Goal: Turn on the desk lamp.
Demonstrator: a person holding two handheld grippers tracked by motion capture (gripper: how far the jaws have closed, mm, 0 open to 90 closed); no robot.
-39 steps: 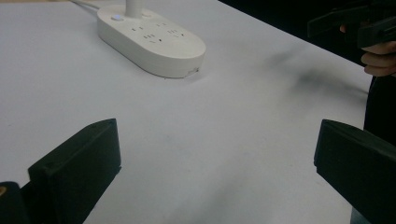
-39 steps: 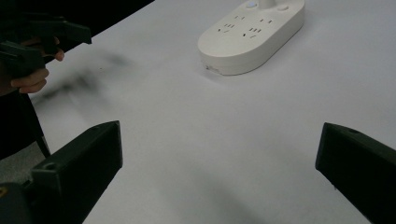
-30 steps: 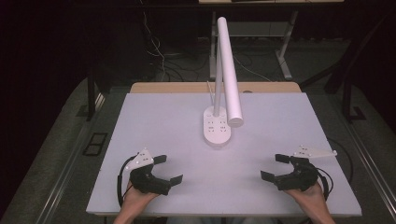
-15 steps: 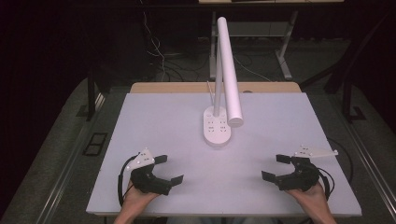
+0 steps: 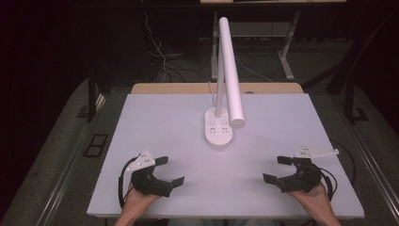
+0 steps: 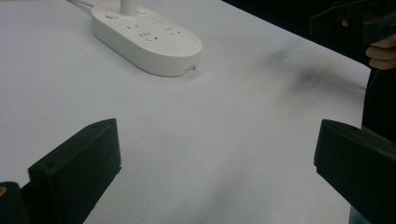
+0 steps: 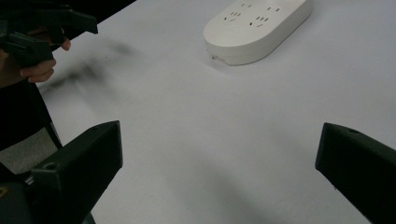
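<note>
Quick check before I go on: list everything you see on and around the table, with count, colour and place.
Desk lamp: one, white, long tube head on a stem, standing mid-table toward the far edge.
Lamp base: one, white oval with rows of sockets on top, at the table's centre.
Table: one, white top with a tan strip along the far edge.
Cables: several, pale, on the dark floor beyond the table.
Left gripper: one, black with a grey plate, near left corner, jaws wide apart, holding nothing.
Right gripper: one, black with a grey plate, near right corner, jaws wide apart, holding nothing.
</note>
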